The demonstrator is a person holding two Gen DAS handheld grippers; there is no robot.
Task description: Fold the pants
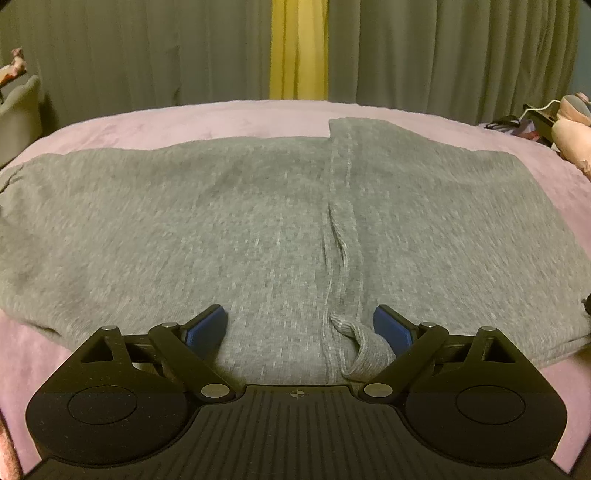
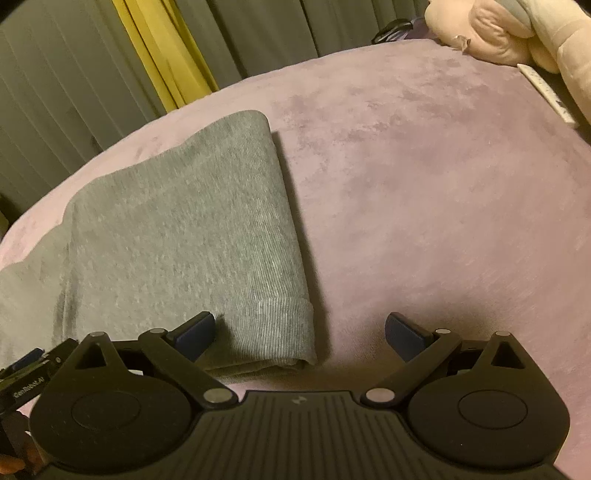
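Grey pants [image 1: 258, 229] lie folded flat on a mauve bedspread [image 1: 221, 118], with a seam [image 1: 340, 206] running away from me. My left gripper [image 1: 299, 314] hovers open over their near edge. A ribbed cuff [image 1: 369, 350] curls up just inside its right blue pad [image 1: 391, 328], and nothing is pinched. In the right wrist view the pants [image 2: 177, 236] end in a ribbed cuff [image 2: 273, 325]. My right gripper [image 2: 299, 321] stands open over that corner, its left fingertip above the fabric and its right one above the bare bedspread [image 2: 424, 184].
Grey curtains [image 1: 443, 55] with a yellow strip [image 1: 299, 48] hang behind the bed. A pale plush toy [image 2: 517, 33] and a white remote [image 2: 546, 92] lie at the bed's far right. A cushioned seat [image 1: 18, 110] stands at the far left.
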